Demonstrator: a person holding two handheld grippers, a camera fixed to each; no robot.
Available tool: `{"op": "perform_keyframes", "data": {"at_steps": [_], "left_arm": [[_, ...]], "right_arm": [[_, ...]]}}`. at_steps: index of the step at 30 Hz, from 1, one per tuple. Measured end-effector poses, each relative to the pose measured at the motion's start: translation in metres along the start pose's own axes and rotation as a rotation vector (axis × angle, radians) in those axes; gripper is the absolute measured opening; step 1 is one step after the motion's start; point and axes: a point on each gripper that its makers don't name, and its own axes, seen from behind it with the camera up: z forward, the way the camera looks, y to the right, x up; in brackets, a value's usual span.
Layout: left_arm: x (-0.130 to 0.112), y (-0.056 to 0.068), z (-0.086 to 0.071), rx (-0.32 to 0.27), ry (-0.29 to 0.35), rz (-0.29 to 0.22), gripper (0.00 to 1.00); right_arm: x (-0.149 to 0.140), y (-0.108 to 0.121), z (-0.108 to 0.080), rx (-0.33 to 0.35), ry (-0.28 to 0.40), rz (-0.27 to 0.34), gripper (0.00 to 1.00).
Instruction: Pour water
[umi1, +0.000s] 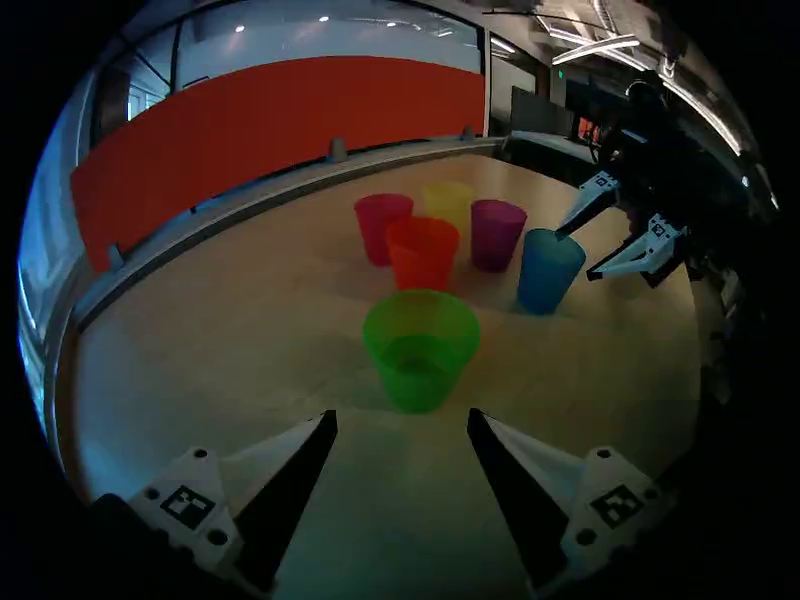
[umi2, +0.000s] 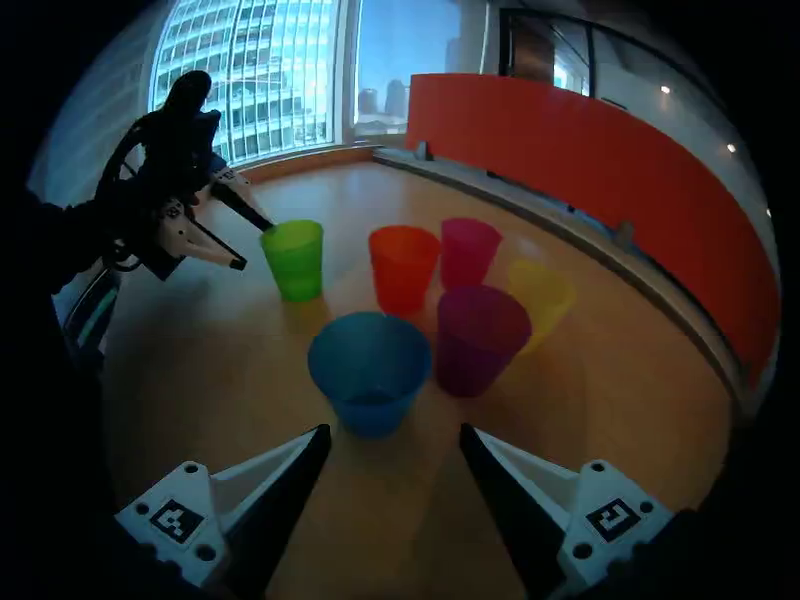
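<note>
Six translucent plastic cups stood upright on a light wooden table (umi1: 250, 330), grouped near its middle.

In the left gripper view, the left gripper (umi1: 400, 415) was level and low over the tabletop, its two dark-tipped fingers spread wide and holding nothing. The green plastic cup (umi1: 420, 345) stood just ahead of the fingertips, centred on the gap between them and apart from the other cups. Behind it clustered the orange cup (umi1: 423, 250), the pink cup (umi1: 382, 225), the yellow cup (umi1: 448, 200) and the purple cup (umi1: 497, 232). The blue cup (umi1: 548, 270) stood to the right of that cluster.

Farther off, the right gripper (umi1: 574, 255) reached in from the right edge, fingers parted and empty. Its upper fingertip was close to the blue cup's rim; whether it touched could not be told.

In the right gripper view, that gripper's fingers framed the blue cup just ahead of their tips. The left gripper appeared at upper left, angled down toward the green cup, held by a dark-sleeved arm (umi2: 60, 245) coming in from the left edge.

Whether any cup held water could not be told. A red-orange wall panel (umi1: 280, 120) ran behind the table's far edge.
</note>
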Motion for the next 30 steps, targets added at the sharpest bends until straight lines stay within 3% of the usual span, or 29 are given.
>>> {"op": "perform_keyframes", "data": {"at_steps": [11, 21, 30], "left_arm": [[0.000, -0.007, -0.021, 0.065, 0.046, -0.043, 0.97], [0.005, -0.011, -0.032, 0.130, 0.102, -0.075, 0.97], [0.014, -0.032, -0.048, 0.237, 0.199, -0.149, 0.97]], "right_arm": [[-0.017, 0.014, -0.032, -0.073, 0.019, 0.053, 1.00], [-0.012, 0.030, -0.046, -0.156, 0.074, 0.127, 1.00], [0.000, 0.046, -0.057, -0.277, 0.141, 0.194, 1.00]]}}
